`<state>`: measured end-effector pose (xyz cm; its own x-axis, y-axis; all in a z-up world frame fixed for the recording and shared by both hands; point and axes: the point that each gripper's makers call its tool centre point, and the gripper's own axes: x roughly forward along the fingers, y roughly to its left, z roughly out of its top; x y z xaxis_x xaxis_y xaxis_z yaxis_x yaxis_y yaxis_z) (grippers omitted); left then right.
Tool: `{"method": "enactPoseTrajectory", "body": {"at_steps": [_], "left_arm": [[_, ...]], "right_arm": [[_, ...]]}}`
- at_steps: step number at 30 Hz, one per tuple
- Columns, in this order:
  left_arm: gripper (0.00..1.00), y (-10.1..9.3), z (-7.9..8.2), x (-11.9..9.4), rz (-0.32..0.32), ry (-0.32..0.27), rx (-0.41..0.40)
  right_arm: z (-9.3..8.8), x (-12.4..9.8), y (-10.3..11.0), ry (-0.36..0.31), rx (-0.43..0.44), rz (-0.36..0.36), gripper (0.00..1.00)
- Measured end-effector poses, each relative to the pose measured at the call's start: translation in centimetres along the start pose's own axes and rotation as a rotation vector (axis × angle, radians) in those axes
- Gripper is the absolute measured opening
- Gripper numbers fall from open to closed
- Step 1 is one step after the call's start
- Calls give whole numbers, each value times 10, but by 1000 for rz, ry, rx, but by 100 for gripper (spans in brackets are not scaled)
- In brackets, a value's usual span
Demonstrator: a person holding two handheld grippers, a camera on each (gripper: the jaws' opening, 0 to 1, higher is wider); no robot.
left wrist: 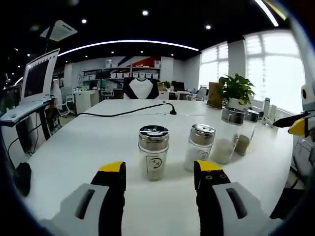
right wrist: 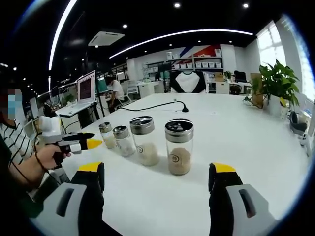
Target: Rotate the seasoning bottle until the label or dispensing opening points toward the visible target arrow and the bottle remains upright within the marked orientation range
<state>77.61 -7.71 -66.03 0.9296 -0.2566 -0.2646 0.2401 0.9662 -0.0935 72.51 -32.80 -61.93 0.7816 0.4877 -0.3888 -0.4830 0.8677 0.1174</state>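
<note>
Several glass seasoning bottles with metal shaker lids stand upright in a row on the white table (left wrist: 88, 142). In the left gripper view, the nearest bottle (left wrist: 153, 152) shows a round label and stands just beyond my left gripper (left wrist: 158, 169), which is open and empty. Beside it are a second bottle (left wrist: 201, 146) and a third (left wrist: 229, 135). The right gripper (left wrist: 291, 123) pokes in at the right edge. In the right gripper view, my right gripper (right wrist: 157, 169) is open, short of a bottle of tan grains (right wrist: 179, 146) and a bottle of white grains (right wrist: 144, 140). The left gripper (right wrist: 88, 139) comes in from the left.
A black cable (left wrist: 123, 113) lies across the far table. A potted plant (left wrist: 236, 88) stands at the back right, and a laptop on a stand (left wrist: 37, 78) at the left. A person's hand (right wrist: 47, 157) holds the left gripper. Desks and shelves fill the room behind.
</note>
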Motion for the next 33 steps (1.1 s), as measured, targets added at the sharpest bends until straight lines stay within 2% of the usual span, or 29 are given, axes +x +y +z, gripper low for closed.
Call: {"method": "enactPoseTrajectory", "body": {"at_steps": [6,12,22,26,33], "left_arm": [[61,-3,-4,-18,28,-27,-41],[66,-17,4,-38,20,-109,-33],[89,-49,24,-80,-19,-182,5],[99,-52,28,-91,-10,-191,-9],[100,-52,28,-107,-5,-177,-46]], "right_arm": [[-4,-2,0,-1,1,0,89],[-7,-7,-4,-36,-2,-19,89],[-21,-24,-3,-71,18,-48,89],[-25,-31,-4,-69,15,-65,89],[-25,-47,-4,-80,19,-92,89]]}}
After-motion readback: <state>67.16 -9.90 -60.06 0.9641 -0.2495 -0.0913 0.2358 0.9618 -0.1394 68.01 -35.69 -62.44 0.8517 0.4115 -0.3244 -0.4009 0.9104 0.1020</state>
